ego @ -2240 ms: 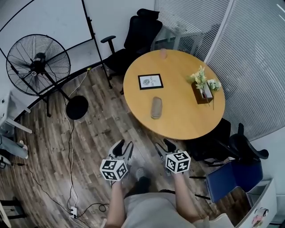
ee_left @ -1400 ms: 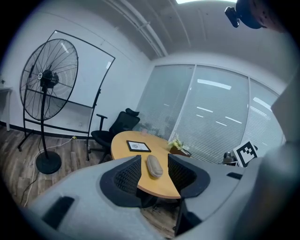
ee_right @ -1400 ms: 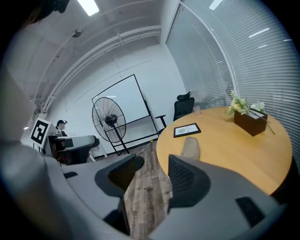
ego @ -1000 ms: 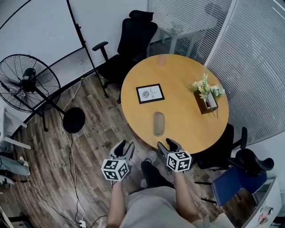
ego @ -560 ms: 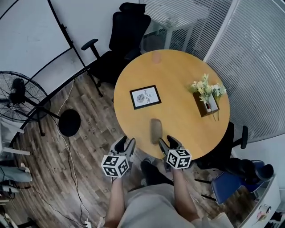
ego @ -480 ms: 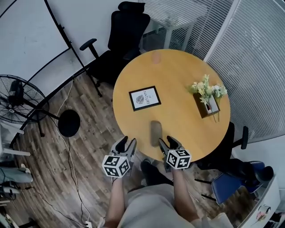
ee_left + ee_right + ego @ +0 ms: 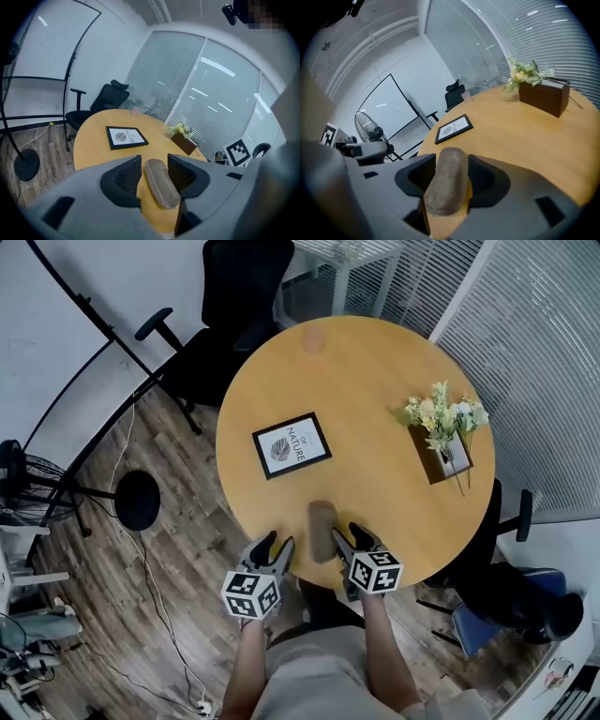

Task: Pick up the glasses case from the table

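The glasses case (image 7: 322, 531), a grey-brown oblong pouch, lies near the front edge of the round wooden table (image 7: 375, 390). My right gripper (image 7: 349, 540) is open just right of the case, its tips over the table edge. In the right gripper view the case (image 7: 444, 182) fills the gap between the spread jaws, and no pad presses on it. My left gripper (image 7: 274, 551) hangs open off the table's edge, left of the case. In the left gripper view the case (image 7: 161, 183) lies ahead, seen through the gap between the jaws.
A black-framed picture (image 7: 292, 445) lies mid-table and a brown box of flowers (image 7: 445, 432) stands at the right. A pale cup (image 7: 314, 338) is at the far edge. A black office chair (image 7: 230, 296) stands behind the table, and a fan's base (image 7: 139, 500) and cables lie on the floor at left.
Both grippers have come forward and down, from over the floor to the table's near edge. The case, once well ahead, now lies beside the right gripper's tips.
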### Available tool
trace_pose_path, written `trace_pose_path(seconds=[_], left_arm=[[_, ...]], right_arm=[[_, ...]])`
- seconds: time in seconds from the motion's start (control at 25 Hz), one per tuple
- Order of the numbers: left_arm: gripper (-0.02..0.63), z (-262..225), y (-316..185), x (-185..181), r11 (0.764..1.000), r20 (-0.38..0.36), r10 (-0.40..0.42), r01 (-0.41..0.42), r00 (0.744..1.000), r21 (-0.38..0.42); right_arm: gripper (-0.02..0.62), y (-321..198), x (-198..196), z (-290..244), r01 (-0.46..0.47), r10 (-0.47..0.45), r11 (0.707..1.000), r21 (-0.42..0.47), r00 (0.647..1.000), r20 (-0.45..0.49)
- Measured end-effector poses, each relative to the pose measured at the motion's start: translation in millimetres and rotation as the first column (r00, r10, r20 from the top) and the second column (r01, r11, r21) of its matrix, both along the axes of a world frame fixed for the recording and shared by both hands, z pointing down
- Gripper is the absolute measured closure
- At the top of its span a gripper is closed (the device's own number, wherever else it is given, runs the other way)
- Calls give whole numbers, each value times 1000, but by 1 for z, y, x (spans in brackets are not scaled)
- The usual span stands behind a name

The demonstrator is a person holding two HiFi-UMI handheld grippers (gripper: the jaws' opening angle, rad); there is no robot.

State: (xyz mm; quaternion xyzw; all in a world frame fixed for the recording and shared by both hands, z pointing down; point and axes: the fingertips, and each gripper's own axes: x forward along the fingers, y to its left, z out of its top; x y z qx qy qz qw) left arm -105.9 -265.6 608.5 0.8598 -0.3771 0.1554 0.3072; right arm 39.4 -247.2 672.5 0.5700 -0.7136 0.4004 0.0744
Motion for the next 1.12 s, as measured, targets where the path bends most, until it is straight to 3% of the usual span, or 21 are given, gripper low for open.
trace_pose_path(seconds=[0.28, 0.6, 1.12], left_arm=[[436, 40, -13, 29, 993, 44, 97, -94, 994, -71], [436, 81, -9, 62, 969, 75, 195, -180, 978, -170], [436, 108, -12, 71, 949, 98, 235, -207, 967, -237]], right_arm=[[382, -14, 10, 23, -32, 33, 999, -30, 998, 60], [382, -17, 10, 43, -19, 28, 998, -59, 987, 157], [382, -20, 0, 52, 50, -32, 996, -78, 977, 212]])
